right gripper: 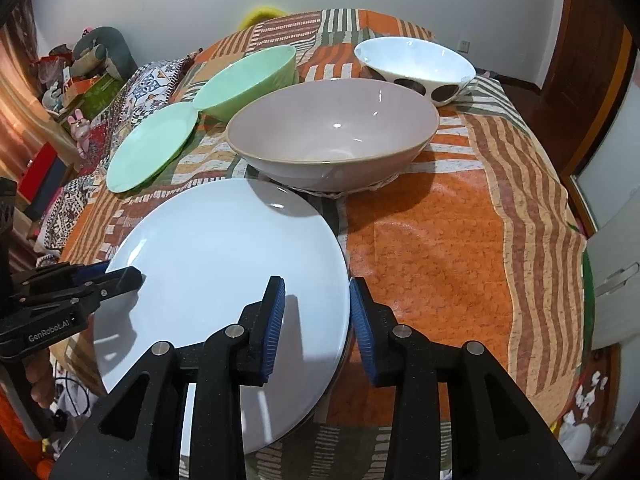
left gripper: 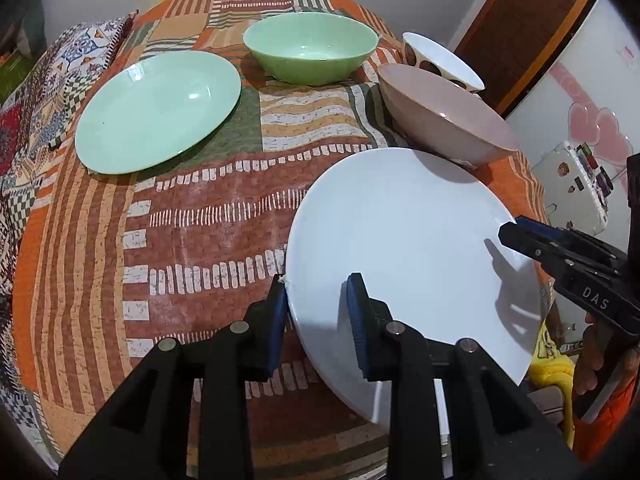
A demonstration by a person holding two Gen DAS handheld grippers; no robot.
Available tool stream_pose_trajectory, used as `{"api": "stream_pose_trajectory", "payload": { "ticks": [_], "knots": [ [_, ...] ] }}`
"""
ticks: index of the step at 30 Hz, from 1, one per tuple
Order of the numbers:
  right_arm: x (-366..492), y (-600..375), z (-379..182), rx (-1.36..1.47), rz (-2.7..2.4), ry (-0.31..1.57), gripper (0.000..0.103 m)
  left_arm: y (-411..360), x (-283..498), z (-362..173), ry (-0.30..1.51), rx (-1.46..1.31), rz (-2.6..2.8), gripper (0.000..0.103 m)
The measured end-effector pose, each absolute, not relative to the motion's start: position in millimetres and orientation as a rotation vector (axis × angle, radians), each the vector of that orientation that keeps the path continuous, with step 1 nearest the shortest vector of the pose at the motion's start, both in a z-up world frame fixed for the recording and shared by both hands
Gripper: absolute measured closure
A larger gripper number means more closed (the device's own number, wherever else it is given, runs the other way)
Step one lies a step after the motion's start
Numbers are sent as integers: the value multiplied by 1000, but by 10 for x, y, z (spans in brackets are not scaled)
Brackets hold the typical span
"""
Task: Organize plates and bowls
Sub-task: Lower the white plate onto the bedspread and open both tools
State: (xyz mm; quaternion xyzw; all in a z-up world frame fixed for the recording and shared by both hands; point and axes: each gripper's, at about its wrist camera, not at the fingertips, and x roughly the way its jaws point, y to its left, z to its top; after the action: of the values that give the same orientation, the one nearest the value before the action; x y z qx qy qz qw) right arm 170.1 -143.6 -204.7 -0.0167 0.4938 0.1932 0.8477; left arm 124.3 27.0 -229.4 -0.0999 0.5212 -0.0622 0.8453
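white plate (left gripper: 404, 248) sits at the near edge of the patterned tablecloth (left gripper: 192, 216), part of it overhanging the table. left gripper (left gripper: 316, 316) straddles the plate's left rim, one blue pad either side, jaws parted and not clamped. right gripper (right gripper: 318, 320) likewise straddles the opposite rim (its outer finger just off the edge), also parted. pink bowl (right gripper: 332, 140) just behind the plate, rim close to it. spotted bowl (right gripper: 416, 66) further back right. green bowl (left gripper: 310, 52) and green plate (left gripper: 158, 110) back left, side by side, well apart from the white plate.
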Motion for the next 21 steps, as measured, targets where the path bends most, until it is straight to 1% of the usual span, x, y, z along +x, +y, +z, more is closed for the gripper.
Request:
{"api": "stream_pose_trajectory", "payload": {
  "ticks": [9, 13, 16, 19, 21],
  "knots": [
    [1642, -1482, -2031, -34, 411, 1045, 70, 331, 1170, -2159, 1063, -194, -108, 74],
    [1611, -1524, -1946, -23, 406, 1025, 70, 361, 1106, -2023, 1026, -161, -77, 74],
    [1588, -1521, -1846, -25, 408, 998, 69, 390, 1043, -1905, 993, -133, -54, 72],
    [1553, -1481, -1712, -28, 425, 958, 64, 413, 1000, -1787, 965, -119, -38, 71],
    [1535, -1429, -1628, -33, 441, 931, 60, 446, 960, -1700, 943, -112, -22, 67]
  ]
}}
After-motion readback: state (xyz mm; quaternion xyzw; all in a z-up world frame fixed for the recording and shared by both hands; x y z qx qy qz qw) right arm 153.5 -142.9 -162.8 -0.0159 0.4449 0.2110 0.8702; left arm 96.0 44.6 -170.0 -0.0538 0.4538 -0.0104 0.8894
